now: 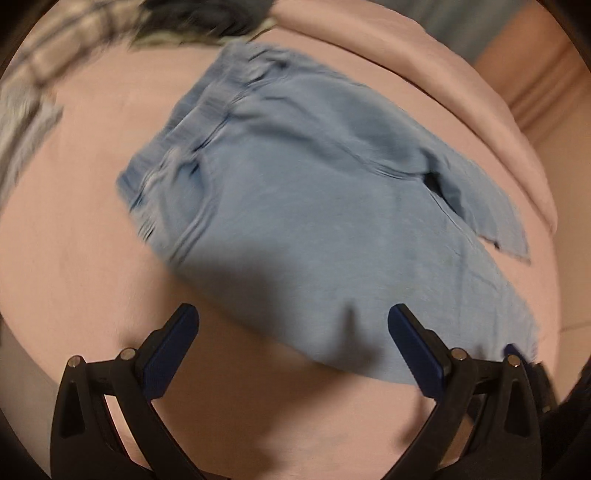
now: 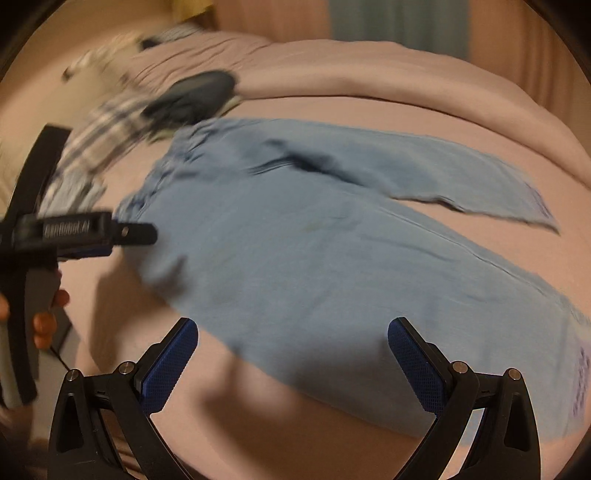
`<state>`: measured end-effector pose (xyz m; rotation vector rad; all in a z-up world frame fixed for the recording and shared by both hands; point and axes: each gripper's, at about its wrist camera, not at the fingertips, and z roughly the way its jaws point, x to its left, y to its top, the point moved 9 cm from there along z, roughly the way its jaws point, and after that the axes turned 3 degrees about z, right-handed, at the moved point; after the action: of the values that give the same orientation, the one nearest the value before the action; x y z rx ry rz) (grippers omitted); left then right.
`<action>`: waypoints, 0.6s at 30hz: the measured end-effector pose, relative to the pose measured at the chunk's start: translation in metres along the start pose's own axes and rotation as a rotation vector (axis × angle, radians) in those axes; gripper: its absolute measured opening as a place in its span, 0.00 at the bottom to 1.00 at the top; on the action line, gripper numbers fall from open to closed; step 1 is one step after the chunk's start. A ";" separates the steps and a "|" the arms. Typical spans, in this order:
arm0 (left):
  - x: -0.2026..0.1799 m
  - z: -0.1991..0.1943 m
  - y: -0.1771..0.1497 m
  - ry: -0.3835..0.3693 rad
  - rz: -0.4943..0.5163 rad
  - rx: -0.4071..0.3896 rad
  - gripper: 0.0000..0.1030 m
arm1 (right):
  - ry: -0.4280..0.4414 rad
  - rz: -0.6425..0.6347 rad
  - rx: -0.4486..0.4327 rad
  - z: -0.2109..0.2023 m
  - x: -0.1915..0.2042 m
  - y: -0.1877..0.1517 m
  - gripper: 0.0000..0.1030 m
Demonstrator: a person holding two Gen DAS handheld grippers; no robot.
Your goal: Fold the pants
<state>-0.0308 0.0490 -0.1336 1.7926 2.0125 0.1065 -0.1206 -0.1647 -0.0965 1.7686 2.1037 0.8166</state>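
Note:
Light blue pants (image 1: 295, 192) lie flat on the pink bed sheet (image 1: 74, 240), blurred by motion. In the right wrist view the pants (image 2: 314, 240) have the waist at the upper left and both legs running right, the far leg (image 2: 461, 177) spread apart from the near one. My left gripper (image 1: 291, 332) is open just above the near edge of the pants, nothing between its fingers. My right gripper (image 2: 291, 347) is also open, hovering over the near leg's lower edge. The left gripper (image 2: 147, 234) shows side-on at the pants' waist end, held by a hand (image 2: 46, 321).
A plaid garment (image 2: 99, 125) and a dark garment (image 2: 195, 96) lie beyond the waist at the upper left. A bunched pink blanket (image 2: 369, 70) runs along the back of the bed. A teal curtain (image 2: 399, 22) hangs behind it.

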 end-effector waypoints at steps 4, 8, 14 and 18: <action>0.014 0.002 0.000 -0.077 -0.099 -0.008 0.99 | 0.046 -0.137 -0.009 0.015 0.037 0.001 0.99; 0.020 0.007 -0.003 -0.154 -0.188 -0.023 0.97 | 0.048 -0.280 -0.021 0.028 0.066 -0.004 0.99; 0.020 0.007 0.011 -0.167 -0.251 -0.065 0.57 | 0.020 -0.467 -0.037 0.047 0.098 -0.013 0.65; 0.030 0.013 0.018 -0.168 -0.322 -0.050 0.23 | 0.002 -0.475 -0.058 0.056 0.097 -0.002 0.42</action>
<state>-0.0115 0.0773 -0.1470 1.3775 2.1238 -0.0890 -0.1127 -0.0573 -0.1282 1.1602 2.3335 0.7297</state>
